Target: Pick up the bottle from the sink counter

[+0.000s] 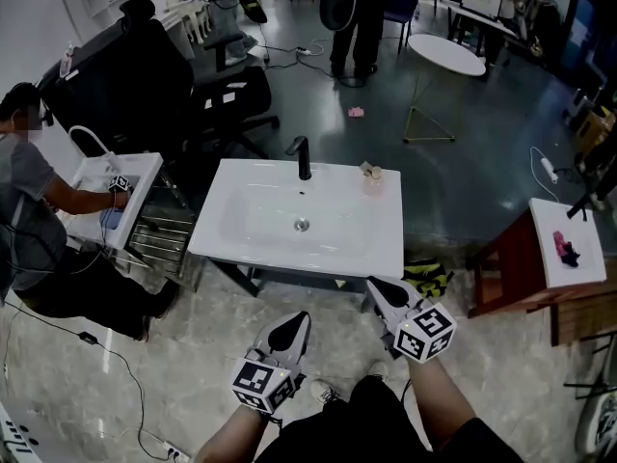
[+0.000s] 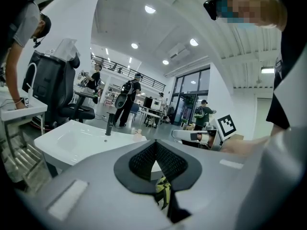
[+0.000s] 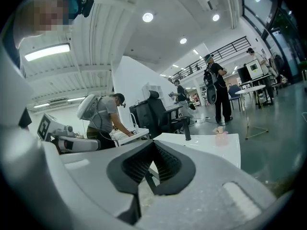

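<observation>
A small pale pink bottle [image 1: 372,177] stands at the back right of the white sink counter [image 1: 376,249], to the right of the black faucet [image 1: 304,158]. Both grippers are in front of the counter's near edge, well short of the bottle. My left gripper [image 1: 297,320] is shut with nothing in it. My right gripper [image 1: 376,285], just below the counter's front right corner, is also shut and empty. In the left gripper view the bottle [image 2: 139,135] shows beyond the closed tips [image 2: 154,143]. In the right gripper view the bottle [image 3: 220,131] is far right of the tips [image 3: 153,145].
A person [image 1: 29,210] works at a small sink at the left. Black office chairs [image 1: 231,99] stand behind the counter. A red-brown stand with a white top [image 1: 569,249] is at the right. A yellow-black object [image 1: 429,278] lies beside the counter's right end.
</observation>
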A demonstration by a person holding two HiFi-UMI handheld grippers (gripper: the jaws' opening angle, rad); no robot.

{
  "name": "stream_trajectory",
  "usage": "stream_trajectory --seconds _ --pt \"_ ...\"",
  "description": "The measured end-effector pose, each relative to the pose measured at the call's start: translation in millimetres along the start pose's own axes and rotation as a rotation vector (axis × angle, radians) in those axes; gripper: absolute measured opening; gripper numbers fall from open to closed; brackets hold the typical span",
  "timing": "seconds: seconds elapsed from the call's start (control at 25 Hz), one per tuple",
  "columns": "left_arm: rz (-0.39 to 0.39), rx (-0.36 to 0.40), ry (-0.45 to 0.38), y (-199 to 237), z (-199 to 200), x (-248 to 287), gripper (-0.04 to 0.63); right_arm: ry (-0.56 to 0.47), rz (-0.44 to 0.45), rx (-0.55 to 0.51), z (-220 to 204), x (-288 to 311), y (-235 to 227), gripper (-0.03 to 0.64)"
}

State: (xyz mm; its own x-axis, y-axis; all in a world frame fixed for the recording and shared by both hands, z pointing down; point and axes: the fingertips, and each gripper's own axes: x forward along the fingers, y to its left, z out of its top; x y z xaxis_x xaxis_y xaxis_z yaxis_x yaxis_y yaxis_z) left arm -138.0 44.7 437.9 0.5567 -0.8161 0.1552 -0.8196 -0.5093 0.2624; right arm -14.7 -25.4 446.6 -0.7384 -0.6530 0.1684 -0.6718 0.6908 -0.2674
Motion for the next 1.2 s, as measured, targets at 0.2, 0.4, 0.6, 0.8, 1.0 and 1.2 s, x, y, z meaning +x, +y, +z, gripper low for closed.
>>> stream_trajectory --seconds 0.2,0.4,0.6,0.8,1.0,1.2 --pt "0.004 -0.007 -0.002 4 2 3 0.003 -0.004 0.004 -0.007 5 8 -4 0.000" --pt "0.008 -0.003 0.002 9 3 17 0.003 -0.005 0.004 -0.007 10 19 -21 0.002" --pt "0.022 -0.001 0.017 17 0 39 0.003 -0.014 0.022 -0.001 18 42 -43 0.002" --pt "0.027 0.000 0.011 26 8 72 0.003 0.002 0.039 -0.005 26 63 -71 0.002" --pt "0.033 -0.007 -0.001 37 14 104 0.003 0.013 0.040 -0.009 31 82 -102 0.002" --pt "0.031 -0.027 0.000 49 11 132 0.003 0.029 0.027 -0.018 31 99 -130 0.002"
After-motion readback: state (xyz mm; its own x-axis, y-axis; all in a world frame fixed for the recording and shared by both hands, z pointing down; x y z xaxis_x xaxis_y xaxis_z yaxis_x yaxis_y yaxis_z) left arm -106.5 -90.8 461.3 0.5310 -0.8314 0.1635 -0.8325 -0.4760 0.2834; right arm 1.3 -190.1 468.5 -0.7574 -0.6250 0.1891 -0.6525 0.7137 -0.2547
